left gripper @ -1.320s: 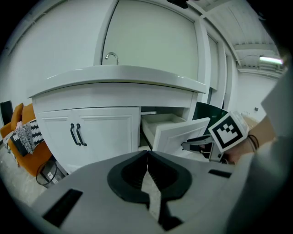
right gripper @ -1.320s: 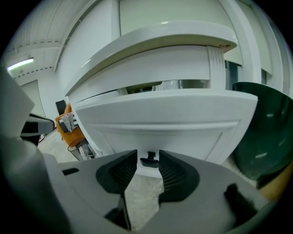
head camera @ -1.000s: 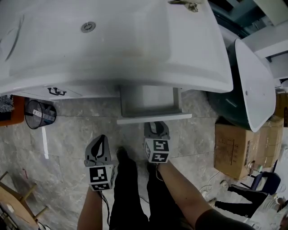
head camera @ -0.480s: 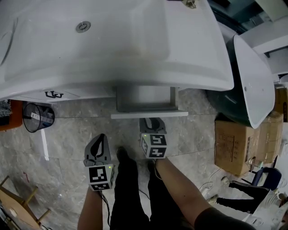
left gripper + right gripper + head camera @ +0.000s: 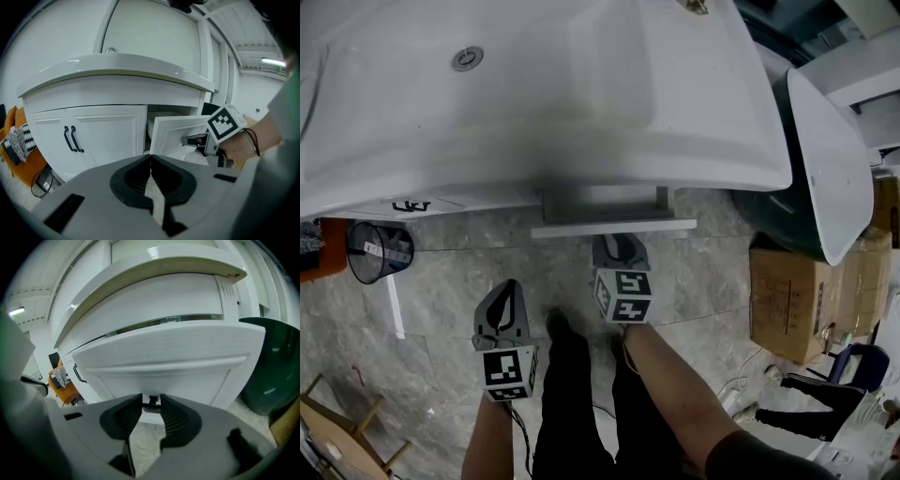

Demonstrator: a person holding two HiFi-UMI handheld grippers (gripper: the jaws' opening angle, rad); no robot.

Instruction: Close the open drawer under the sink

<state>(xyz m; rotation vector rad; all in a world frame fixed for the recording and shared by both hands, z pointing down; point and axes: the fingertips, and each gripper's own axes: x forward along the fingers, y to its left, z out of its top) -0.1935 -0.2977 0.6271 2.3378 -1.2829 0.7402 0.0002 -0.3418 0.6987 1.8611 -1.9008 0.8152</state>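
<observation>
The drawer [image 5: 614, 227] stood partly open under the white sink [image 5: 534, 103]. Its white front panel stuck out a little past the sink's front edge, and a short stretch of its grey sides showed behind it. In the left gripper view the drawer front [image 5: 174, 133] stood out from the cabinet, to the right of two white cabinet doors [image 5: 93, 136] with black bar handles.

The right tool [image 5: 614, 240] was up against the middle of the drawer front, its marker cube [image 5: 623, 295] facing up toward the head camera. In the right gripper view the drawer front [image 5: 168, 359] filled most of the frame. The right tool [image 5: 151, 400] was narrow, with its two tips on either side of a small dark handle [image 5: 151, 402] low on the panel.

The left tool [image 5: 506, 295] hung lower and to the left over the grey tiled floor [image 5: 450, 281], well apart from the drawer. The left gripper view showed the left tool [image 5: 150, 157] pressed fully together with nothing in it. The right tool [image 5: 186, 139] and the hand [image 5: 236, 147] behind it were visible at the drawer.

On the floor, a black mesh bin [image 5: 375, 251] stood to the left. To the right, a cardboard box [image 5: 787, 300] sat beside a dark green tub [image 5: 773, 211].
</observation>
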